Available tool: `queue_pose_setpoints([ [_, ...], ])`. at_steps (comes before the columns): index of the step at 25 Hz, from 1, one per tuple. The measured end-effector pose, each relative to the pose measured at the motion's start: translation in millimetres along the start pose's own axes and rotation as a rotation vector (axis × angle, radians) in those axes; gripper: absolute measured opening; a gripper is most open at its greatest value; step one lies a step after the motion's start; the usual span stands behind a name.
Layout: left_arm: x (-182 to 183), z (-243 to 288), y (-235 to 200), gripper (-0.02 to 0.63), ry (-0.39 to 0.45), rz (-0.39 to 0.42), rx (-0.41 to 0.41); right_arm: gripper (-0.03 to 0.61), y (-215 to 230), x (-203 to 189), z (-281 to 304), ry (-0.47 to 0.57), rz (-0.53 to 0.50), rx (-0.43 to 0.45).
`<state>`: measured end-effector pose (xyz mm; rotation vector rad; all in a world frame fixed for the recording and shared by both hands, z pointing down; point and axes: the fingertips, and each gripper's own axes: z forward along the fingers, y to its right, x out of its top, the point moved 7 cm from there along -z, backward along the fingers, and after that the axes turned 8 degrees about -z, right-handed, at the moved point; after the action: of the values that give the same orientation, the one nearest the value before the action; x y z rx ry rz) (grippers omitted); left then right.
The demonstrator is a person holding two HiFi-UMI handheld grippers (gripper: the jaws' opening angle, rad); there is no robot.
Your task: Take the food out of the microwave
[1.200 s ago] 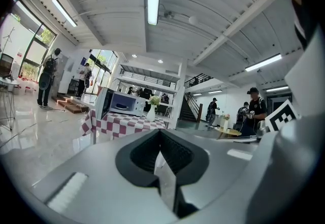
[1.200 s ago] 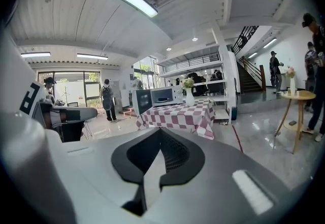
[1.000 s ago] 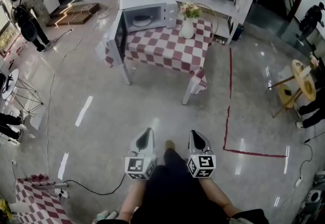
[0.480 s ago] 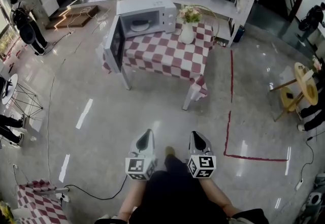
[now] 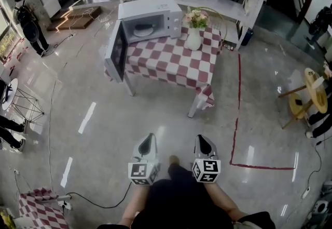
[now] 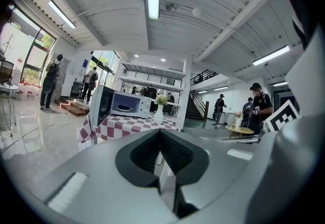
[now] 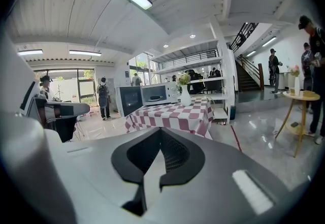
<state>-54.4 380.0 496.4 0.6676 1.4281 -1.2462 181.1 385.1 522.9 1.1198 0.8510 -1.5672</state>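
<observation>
Left claw (image 5: 150, 136), right claw (image 5: 200, 138): both closed

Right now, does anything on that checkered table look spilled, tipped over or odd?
Nothing spilled or tipped. The microwave has its door wide open, swung out over the left edge of the table, a plate inside; the flower vase stands upright beside it.
</observation>
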Motion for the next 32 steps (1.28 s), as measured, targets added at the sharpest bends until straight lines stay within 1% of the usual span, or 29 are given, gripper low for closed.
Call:
queue_pose_setpoints([
  [3, 2, 13, -8, 0.008, 0.002, -0.008, 0.016, 0.002, 2, 6, 16, -0.001, -0.009, -0.007],
  [18, 13, 74, -34, 0.008, 0.031, -0.013, 0.058, 0.002, 9, 29, 87, 0.034, -0.038, 0.057],
  [23, 14, 88, -39, 0.008, 0.028, -0.017, 0.075, 0.002, 14, 34, 104, 0.036, -0.038, 0.074],
  [32, 16, 102, -44, 0.008, 0.048, -0.030, 0.104, 0.002, 20, 39, 132, 0.035, -0.037, 0.110],
])
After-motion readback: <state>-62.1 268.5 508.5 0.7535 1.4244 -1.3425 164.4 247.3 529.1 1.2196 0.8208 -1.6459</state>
